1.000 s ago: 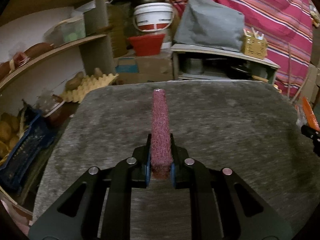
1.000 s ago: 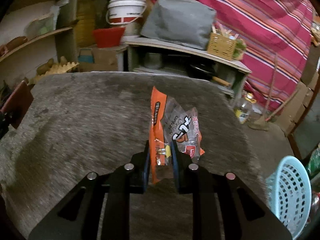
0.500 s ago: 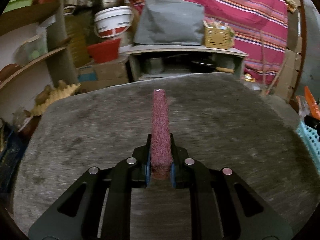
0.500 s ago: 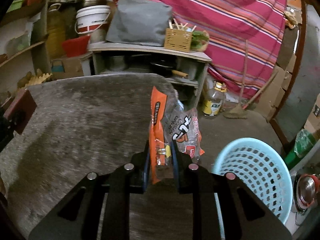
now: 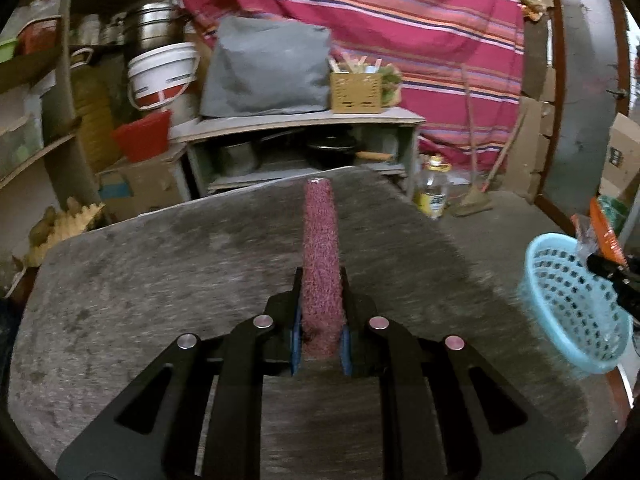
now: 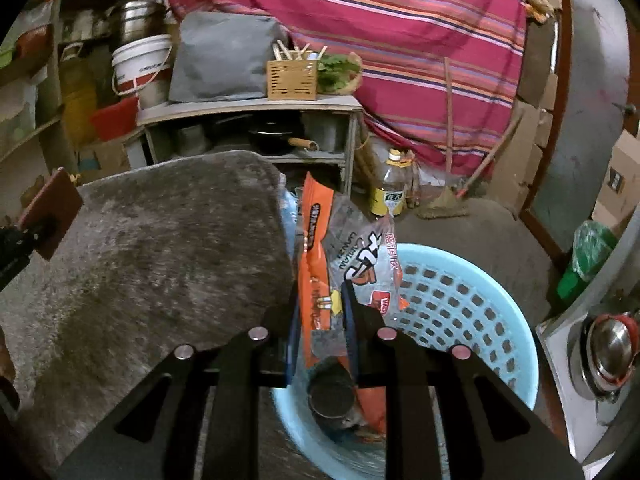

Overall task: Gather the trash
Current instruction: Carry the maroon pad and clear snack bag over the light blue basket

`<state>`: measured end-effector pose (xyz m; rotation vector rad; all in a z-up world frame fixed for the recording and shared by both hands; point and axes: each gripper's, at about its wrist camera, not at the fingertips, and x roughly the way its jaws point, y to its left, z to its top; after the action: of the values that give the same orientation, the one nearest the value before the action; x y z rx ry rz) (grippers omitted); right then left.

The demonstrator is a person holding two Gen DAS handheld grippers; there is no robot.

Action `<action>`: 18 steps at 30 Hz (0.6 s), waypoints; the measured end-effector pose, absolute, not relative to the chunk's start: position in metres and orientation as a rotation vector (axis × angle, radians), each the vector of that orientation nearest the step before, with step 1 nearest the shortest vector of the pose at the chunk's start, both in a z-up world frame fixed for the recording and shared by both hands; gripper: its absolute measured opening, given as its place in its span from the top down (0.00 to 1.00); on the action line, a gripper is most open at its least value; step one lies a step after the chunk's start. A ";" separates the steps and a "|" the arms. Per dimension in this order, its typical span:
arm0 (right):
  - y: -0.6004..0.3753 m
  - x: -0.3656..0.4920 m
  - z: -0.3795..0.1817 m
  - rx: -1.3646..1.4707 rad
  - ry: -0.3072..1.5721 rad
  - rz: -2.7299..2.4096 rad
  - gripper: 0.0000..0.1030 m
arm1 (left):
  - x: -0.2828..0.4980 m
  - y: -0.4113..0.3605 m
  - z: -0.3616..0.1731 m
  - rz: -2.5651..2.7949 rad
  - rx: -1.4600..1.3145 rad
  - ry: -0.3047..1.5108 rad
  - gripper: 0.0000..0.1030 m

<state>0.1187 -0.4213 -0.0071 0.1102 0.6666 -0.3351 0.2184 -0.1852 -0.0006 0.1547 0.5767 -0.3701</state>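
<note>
Behind the grey cabinet (image 5: 304, 128) I see a striped red cloth (image 5: 400, 20). On the cabinet's top sit a grey bundle (image 5: 264, 72) and a wooden holder (image 5: 355, 92); a white bucket (image 5: 162, 74) stands to its left, an oil bottle (image 5: 432, 192) at its right foot.

Striped red curtain (image 6: 400, 20), cluttered shelves (image 5: 36, 128), low cabinet (image 5: 296, 148), dim light

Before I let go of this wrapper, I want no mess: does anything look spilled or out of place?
Nothing looks spilled. The orange wrapper is crumpled but clamped in the right gripper, above the blue basket, which already holds some trash. The left gripper holds a reddish scouring pad on edge over the grey table.
</note>
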 end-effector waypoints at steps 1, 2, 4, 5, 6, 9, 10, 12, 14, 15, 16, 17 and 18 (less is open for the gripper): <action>-0.429 0.114 -0.008 0.121 0.665 -0.339 0.81 | 0.214 -0.195 0.000 -0.384 0.163 0.574 0.87; -0.434 0.111 -0.009 0.133 0.663 -0.340 0.81 | 0.211 -0.202 0.000 -0.392 0.171 0.570 0.87; -0.446 0.104 -0.010 0.159 0.657 -0.346 0.81 | 0.203 -0.217 0.001 -0.416 0.184 0.562 0.87; -0.451 0.101 -0.010 0.171 0.653 -0.351 0.81 | 0.201 -0.224 0.001 -0.428 0.188 0.562 0.87; -0.459 0.097 -0.011 0.187 0.648 -0.359 0.81 | 0.197 -0.234 0.002 -0.442 0.193 0.560 0.87; -0.474 0.090 -0.013 0.218 0.641 -0.374 0.81 | 0.190 -0.257 0.001 -0.480 0.208 0.557 0.87; -0.480 0.087 -0.015 0.230 0.641 -0.380 0.81 | 0.188 -0.264 0.000 -0.489 0.214 0.556 0.87; -0.487 0.083 -0.019 0.243 0.644 -0.385 0.81 | 0.183 -0.283 -0.002 -0.514 0.226 0.555 0.87; -0.493 0.081 -0.023 0.243 0.655 -0.387 0.81 | 0.178 -0.297 -0.003 -0.536 0.230 0.558 0.87; -0.496 0.080 -0.025 0.239 0.660 -0.391 0.81 | 0.176 -0.308 -0.005 -0.553 0.233 0.560 0.87; -0.499 0.078 -0.025 0.241 0.661 -0.392 0.81 | 0.174 -0.315 -0.006 -0.562 0.238 0.560 0.87; -0.502 0.077 -0.026 0.246 0.660 -0.393 0.81 | 0.172 -0.322 -0.007 -0.572 0.244 0.559 0.87; -0.506 0.075 -0.027 0.255 0.657 -0.397 0.81 | 0.169 -0.332 -0.008 -0.586 0.251 0.559 0.87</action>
<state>0.0747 -0.5061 -0.0266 0.2548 0.6569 -0.3973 0.1688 -0.3320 -0.0079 0.2508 0.5586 -0.5859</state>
